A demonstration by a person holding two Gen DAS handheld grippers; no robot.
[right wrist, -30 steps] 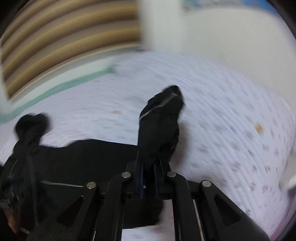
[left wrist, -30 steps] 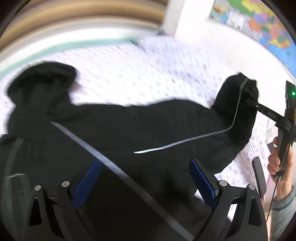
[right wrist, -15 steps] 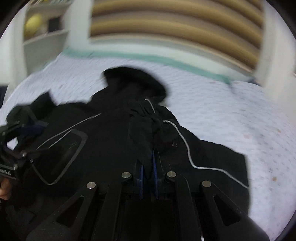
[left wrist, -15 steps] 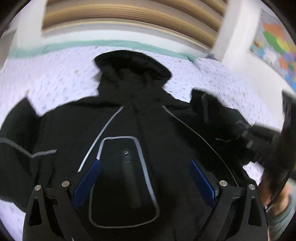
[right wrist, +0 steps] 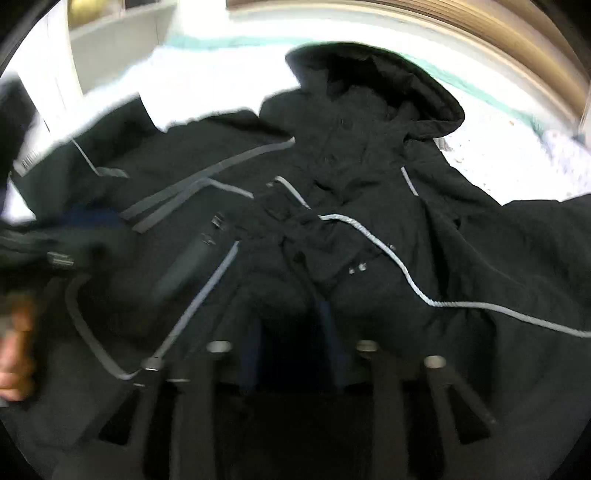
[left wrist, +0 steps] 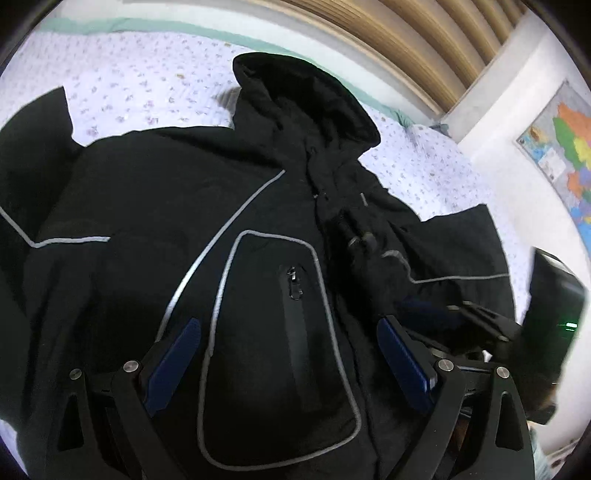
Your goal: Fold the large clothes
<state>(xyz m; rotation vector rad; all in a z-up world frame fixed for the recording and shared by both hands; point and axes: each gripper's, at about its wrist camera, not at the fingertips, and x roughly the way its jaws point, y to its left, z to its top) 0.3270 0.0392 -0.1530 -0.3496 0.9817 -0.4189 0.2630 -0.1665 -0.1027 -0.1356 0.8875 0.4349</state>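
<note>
A black hooded jacket [left wrist: 192, 206] with grey piping lies front up on the bed, hood [left wrist: 306, 92] pointing away. Its right sleeve [left wrist: 373, 254] is folded across the chest. My left gripper [left wrist: 288, 350] is open and empty, hovering over the zipped chest pocket [left wrist: 280, 332]. In the right wrist view the jacket [right wrist: 480, 258] fills the frame. My right gripper [right wrist: 295, 332] sits low over the folded sleeve cuff [right wrist: 325, 254], its blue pads a little apart; the view is blurred and I cannot tell if cloth is still between them. The right gripper also shows in the left wrist view [left wrist: 436, 314].
The bed has a white sheet with small purple flowers [left wrist: 140, 85] and a teal edge. A wooden slatted headboard [left wrist: 406, 37] stands behind. A white wall with a coloured map [left wrist: 565, 147] is at the right. A shelf [right wrist: 110, 33] stands at the far left.
My right gripper has carried the right sleeve from stretched out at the side over onto the jacket's chest and its pads have parted. My left gripper has swung round over the chest pocket.
</note>
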